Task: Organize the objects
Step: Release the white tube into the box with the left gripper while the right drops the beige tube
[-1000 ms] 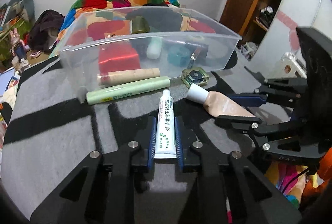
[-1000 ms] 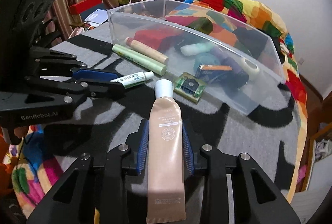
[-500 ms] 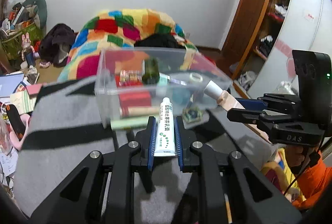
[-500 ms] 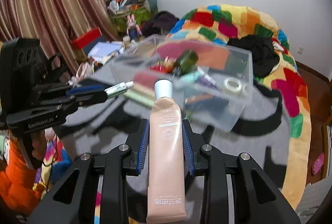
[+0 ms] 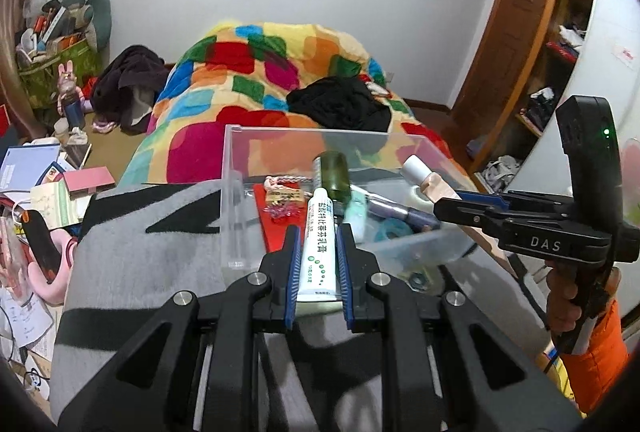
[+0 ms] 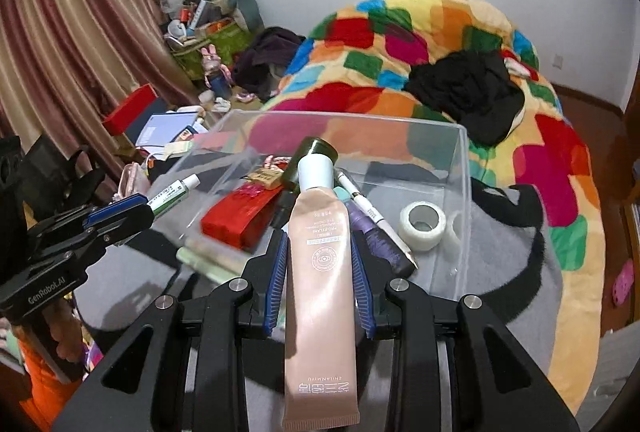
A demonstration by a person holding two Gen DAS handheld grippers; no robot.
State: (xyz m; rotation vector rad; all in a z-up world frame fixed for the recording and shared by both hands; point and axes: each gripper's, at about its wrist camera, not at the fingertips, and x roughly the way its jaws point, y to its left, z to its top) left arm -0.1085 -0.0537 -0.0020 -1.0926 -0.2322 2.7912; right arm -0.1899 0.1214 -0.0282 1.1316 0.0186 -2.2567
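Observation:
My left gripper point(image 5: 318, 232) is shut on a small white ointment tube point(image 5: 318, 244) and holds it above the near wall of the clear plastic bin point(image 5: 236, 191). My right gripper point(image 6: 320, 244) is shut on a beige cream tube point(image 6: 320, 272) with a white cap, also raised over the bin point(image 6: 460, 199). The right gripper shows in the left wrist view point(image 5: 448, 205), and the left gripper shows in the right wrist view point(image 6: 132, 207). The bin holds a red pouch point(image 6: 240, 216), a dark green bottle point(image 6: 312, 151), a tape roll point(image 6: 422, 226) and pens.
The bin stands on a grey and black blanket point(image 5: 140, 252). Two slim tubes point(image 6: 204, 256) and a small green box point(image 5: 420, 278) lie outside its near wall. A colourful quilt point(image 5: 260, 71) lies behind. Clutter covers the floor at left point(image 5: 40, 171).
Both grippers have risen from the blanket with their tubes and moved forward, so they now look down into the bin from above its near wall.

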